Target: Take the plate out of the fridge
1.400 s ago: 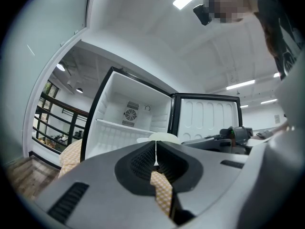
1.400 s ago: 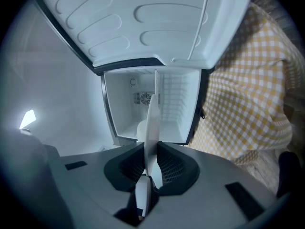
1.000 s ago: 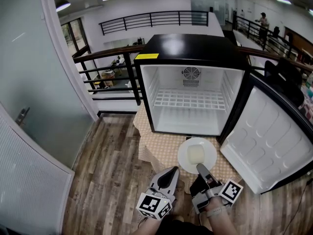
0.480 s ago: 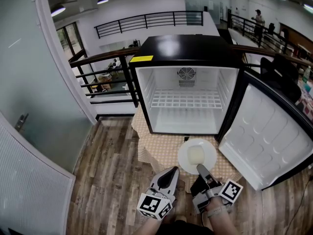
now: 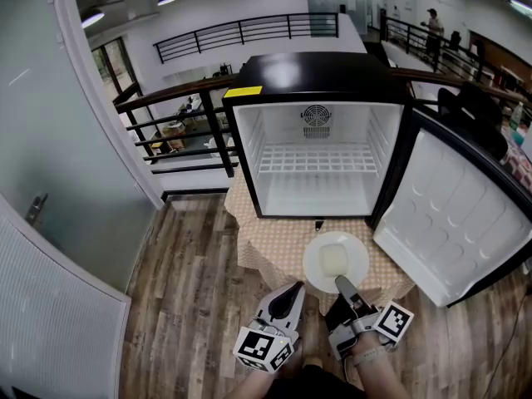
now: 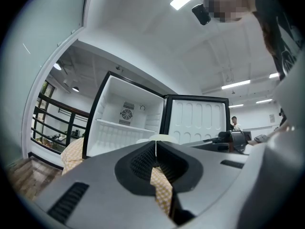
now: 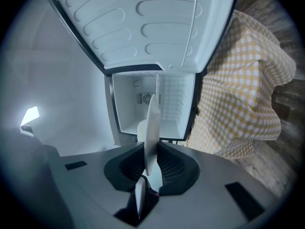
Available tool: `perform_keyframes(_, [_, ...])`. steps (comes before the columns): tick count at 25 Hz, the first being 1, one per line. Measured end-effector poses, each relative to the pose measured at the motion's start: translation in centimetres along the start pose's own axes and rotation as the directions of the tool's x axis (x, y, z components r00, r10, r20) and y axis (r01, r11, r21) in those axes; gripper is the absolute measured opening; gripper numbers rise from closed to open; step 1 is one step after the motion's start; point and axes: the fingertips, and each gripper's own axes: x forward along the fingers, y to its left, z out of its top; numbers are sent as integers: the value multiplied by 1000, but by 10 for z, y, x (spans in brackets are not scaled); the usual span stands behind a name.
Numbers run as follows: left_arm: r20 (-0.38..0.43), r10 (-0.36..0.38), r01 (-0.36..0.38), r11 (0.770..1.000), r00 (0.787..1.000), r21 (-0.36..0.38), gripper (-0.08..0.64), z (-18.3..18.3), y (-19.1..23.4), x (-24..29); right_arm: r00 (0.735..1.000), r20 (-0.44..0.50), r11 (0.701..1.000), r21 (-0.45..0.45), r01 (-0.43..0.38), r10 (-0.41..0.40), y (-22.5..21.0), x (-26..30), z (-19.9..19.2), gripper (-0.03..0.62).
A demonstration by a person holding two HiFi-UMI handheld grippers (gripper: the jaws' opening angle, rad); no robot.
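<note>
Two grey hand-held grippers, each bearing a marker cube.
The left gripper (image 5: 293, 293) and right gripper (image 5: 341, 285) have smooth pale-grey shells that taper to pointed jaws lined with black ribbed pads (image 6: 142, 162). A dark slot (image 6: 66, 198) is cut into the shell. Each carries a white cube printed with black square markers, the left cube (image 5: 262, 347) and the right cube (image 5: 393, 322). The person wears dark clothing (image 5: 291, 385).

Two grippers were there, the left gripper (image 5: 295, 289) and the right gripper (image 5: 340, 283); just ahead of them, one white plate (image 5: 311, 266) with one pale block (image 5: 334, 259), one mini fridge (image 5: 316, 80), one wire shelf (image 5: 314, 160), one checkered tablecloth (image 5: 273, 246).
</note>
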Motion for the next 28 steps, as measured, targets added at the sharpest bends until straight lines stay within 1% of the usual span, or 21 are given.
perform_keyframes(7, [-11,-3,3,1000,1000,-7,12,1,-3,-25,1000,13,1000,31,-3,2,3,-14,-21,67])
perform_keyframes(13, [-5,-10,10,1000,1000,-4,12,3,-8,-37,1000,6,1000,22,-9,9,7,-23,-33,67])
perform_keyframes(28, [1,-23,23,1000,1000,-3,12,4,-24,-62,1000,16,1000,10,-14,14,14,-47,-49,67])
